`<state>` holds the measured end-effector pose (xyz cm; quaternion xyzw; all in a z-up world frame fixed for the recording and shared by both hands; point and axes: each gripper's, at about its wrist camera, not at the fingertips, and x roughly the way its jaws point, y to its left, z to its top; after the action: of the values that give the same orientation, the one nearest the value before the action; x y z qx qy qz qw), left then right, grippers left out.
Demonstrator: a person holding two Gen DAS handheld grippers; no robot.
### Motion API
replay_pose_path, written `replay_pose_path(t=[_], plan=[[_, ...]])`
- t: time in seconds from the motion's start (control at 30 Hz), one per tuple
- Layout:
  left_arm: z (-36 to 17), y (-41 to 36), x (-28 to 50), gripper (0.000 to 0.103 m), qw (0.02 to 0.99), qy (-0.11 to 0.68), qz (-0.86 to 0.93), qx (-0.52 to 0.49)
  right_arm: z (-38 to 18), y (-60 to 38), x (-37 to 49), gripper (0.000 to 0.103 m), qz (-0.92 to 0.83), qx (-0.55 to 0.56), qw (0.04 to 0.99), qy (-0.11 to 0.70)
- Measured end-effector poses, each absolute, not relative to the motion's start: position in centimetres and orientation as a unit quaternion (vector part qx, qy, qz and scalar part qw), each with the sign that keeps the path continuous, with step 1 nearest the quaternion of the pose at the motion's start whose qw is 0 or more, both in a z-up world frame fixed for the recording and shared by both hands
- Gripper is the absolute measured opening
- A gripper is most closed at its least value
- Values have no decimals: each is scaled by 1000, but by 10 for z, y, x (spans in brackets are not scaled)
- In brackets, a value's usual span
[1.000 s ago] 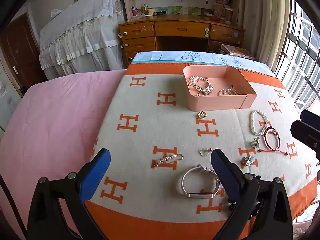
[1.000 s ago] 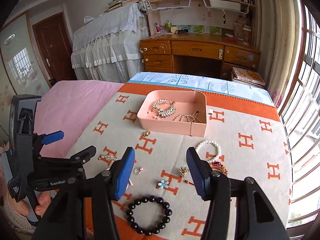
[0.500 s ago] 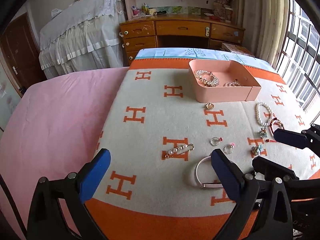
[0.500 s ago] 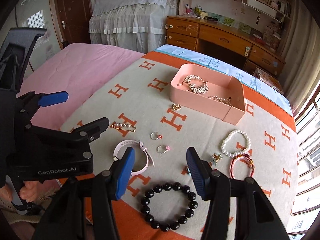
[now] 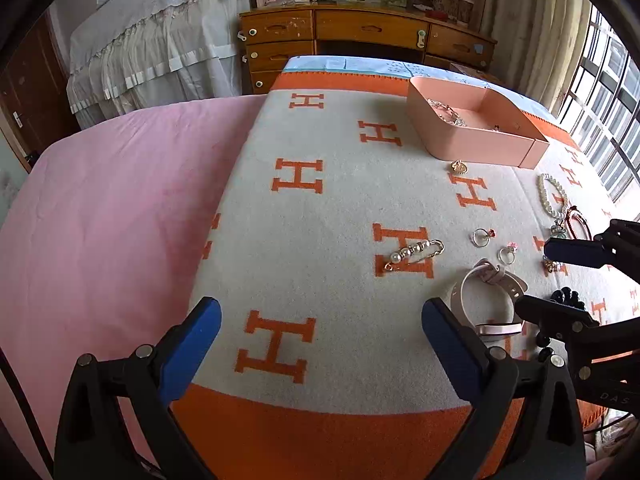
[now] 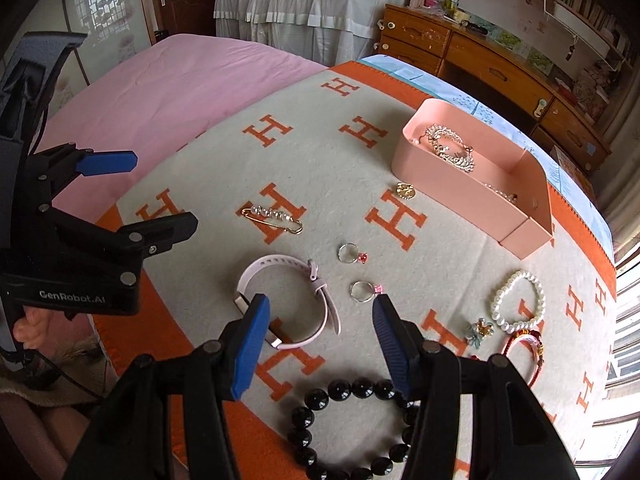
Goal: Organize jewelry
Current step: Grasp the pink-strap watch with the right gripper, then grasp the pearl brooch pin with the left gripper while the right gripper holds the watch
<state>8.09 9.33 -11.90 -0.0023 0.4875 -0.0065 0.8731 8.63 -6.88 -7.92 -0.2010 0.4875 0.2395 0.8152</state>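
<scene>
Loose jewelry lies on an orange-and-cream blanket. In the right wrist view my right gripper [image 6: 320, 320] is open and hangs low over a pink watch band [image 6: 276, 259] and a ring with a pink stone [image 6: 362, 291]. Its left pad overlaps the band in the picture; nothing is gripped. A black bead bracelet [image 6: 340, 390] lies just under the gripper's body. A pink tray [image 6: 440, 184] holding several pieces stands farther back. My left gripper [image 5: 320, 340] is open over bare blanket, with the pearl pin [image 5: 414, 254] and the watch band [image 5: 488, 292] ahead to its right.
A second ring [image 6: 348, 252], a gold pendant [image 6: 405, 190], a pearl bracelet [image 6: 498, 304], a red bracelet [image 6: 524, 344] and a flower charm [image 6: 480, 330] lie around. A pink bedspread [image 5: 120, 200] covers the left. A wooden desk [image 5: 360, 36] stands behind. The blanket's orange edge is close in front.
Both grippers have sunk toward the blanket. The right one rolled and came over the watch band and rings. The left drifted left, so the jewelry now sits to its right.
</scene>
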Motion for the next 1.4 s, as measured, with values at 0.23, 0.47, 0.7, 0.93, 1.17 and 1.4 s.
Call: replay_pose_path(t=[0.23,0.47,0.7,0.93,1.17,1.4], plan=[[-124,95,92,99,867,497,-27,-14,-103,-65,108,24,253,-195,789,525],[-123,88,100,99,865,500,-44,-10,-113,-64,115,9,266,-182,779,538],[-125,75,120,98,854,512,-91,18,-103,-83,107,9,262,-146,795,528],[-127,62,155,79,825,534,-171,66,-98,-116,97,9,237,-84,812,526],[-136,51,169,60,785,564,-234,107,-91,-131,87,9,244,-54,824,509],[-135,30,166,42,763,561,-277,164,-85,-134,90,9,255,-43,828,498]])
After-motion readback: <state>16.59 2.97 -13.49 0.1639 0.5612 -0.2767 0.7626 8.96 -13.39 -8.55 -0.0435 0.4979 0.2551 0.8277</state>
